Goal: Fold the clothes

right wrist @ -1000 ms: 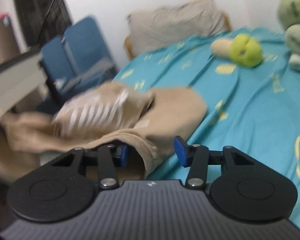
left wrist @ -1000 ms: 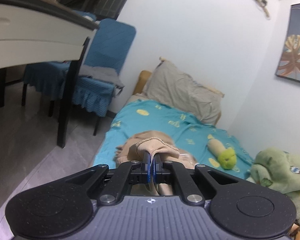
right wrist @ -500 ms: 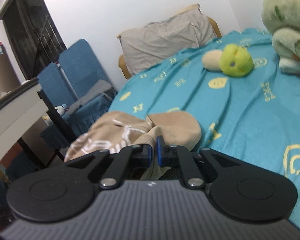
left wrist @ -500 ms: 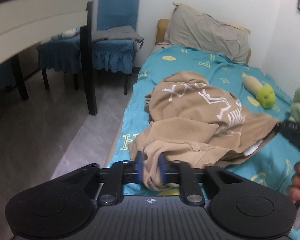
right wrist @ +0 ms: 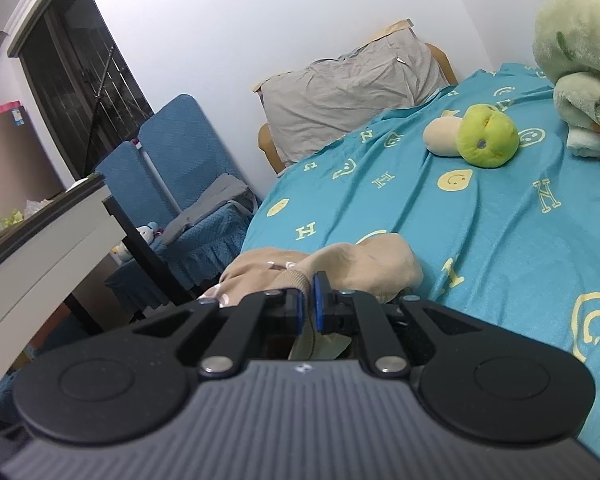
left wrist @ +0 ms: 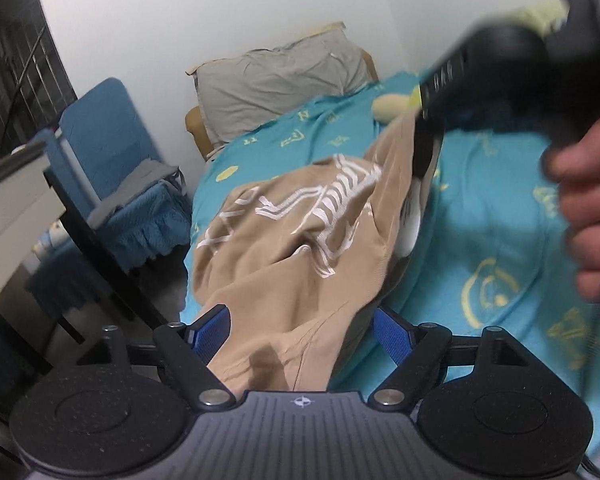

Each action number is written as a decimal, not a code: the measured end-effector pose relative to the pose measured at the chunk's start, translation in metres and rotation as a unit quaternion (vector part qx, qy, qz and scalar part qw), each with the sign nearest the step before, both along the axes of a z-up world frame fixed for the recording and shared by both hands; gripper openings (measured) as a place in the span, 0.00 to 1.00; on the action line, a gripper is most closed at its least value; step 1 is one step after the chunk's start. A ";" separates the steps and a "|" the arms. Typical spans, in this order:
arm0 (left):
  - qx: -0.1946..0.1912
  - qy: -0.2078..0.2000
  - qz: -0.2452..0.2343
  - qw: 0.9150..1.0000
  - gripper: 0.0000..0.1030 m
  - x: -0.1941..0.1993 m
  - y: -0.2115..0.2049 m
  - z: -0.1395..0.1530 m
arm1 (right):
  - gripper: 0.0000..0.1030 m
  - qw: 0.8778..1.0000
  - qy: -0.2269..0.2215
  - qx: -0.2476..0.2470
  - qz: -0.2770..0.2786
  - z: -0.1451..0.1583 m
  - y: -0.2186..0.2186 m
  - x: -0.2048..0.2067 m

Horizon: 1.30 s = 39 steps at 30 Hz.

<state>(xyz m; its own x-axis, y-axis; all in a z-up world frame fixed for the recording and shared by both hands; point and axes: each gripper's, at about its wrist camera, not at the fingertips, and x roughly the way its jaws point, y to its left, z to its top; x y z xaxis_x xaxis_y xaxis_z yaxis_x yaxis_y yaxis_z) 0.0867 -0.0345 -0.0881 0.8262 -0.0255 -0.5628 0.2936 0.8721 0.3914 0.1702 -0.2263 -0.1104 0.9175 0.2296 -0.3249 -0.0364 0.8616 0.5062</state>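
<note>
Teal bed (left wrist: 480, 240) carries a rumpled tan shirt (left wrist: 300, 240). Left gripper (left wrist: 300, 330) gapes around its near edge; right gripper (right wrist: 308, 308) pinches another edge, raised. Judged mid-arranging: next, spread it flat.

I see lots of bare blue sheet (right wrist: 500, 232) on my right to move over. Far off, a small green toy (right wrist: 486, 140) and a big soft toy (right wrist: 580, 40) block it. On the left, a desk (right wrist: 56, 248) and chairs (right wrist: 180, 168) crowd the bed.
</note>
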 end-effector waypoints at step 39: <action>-0.182 0.064 0.183 0.964 0.86 0.031 0.061 0.012 | 0.55 0.994 0.090 -0.027 -0.060 -0.036 -0.006 0.010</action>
<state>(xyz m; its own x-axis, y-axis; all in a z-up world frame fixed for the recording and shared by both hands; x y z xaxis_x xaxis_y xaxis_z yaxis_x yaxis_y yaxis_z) 0.1177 0.0268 -0.0765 0.7412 0.0394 -0.6701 -0.0341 0.9992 0.0210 0.1803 -0.2325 -0.1460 0.8628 0.0992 -0.4956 0.1557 0.8807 0.4474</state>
